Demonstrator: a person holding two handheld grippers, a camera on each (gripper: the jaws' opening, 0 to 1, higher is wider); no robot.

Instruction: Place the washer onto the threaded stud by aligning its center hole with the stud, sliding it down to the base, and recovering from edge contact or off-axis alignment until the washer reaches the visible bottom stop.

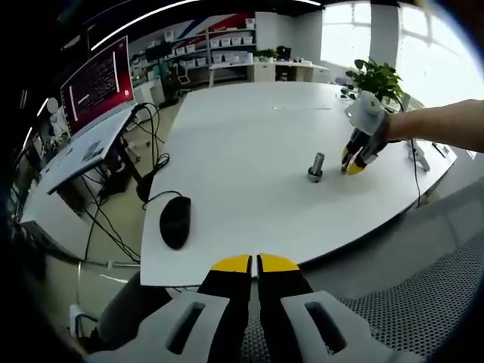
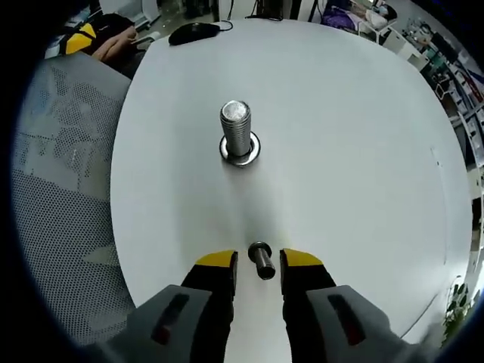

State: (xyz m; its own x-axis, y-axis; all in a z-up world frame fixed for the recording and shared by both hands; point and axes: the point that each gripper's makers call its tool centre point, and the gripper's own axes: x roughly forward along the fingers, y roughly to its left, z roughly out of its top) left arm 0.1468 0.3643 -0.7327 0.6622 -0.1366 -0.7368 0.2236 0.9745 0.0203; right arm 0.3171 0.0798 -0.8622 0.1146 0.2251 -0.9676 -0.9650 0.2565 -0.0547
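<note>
One threaded stud [image 2: 237, 130], silvery, upright on a flanged base, well in from the table [image 2: 363, 151] edges. One small dark washer [image 2: 262, 260] on edge between parted right gripper [image 2: 259, 264] jaws, untouched, short of the stud. Left gripper [image 1: 254, 264] closed, empty, off the near edge. One black mouse [image 1: 175, 221].

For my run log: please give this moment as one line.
right gripper: open, around small dark part on table | stud: upright | left gripper: shut
</note>
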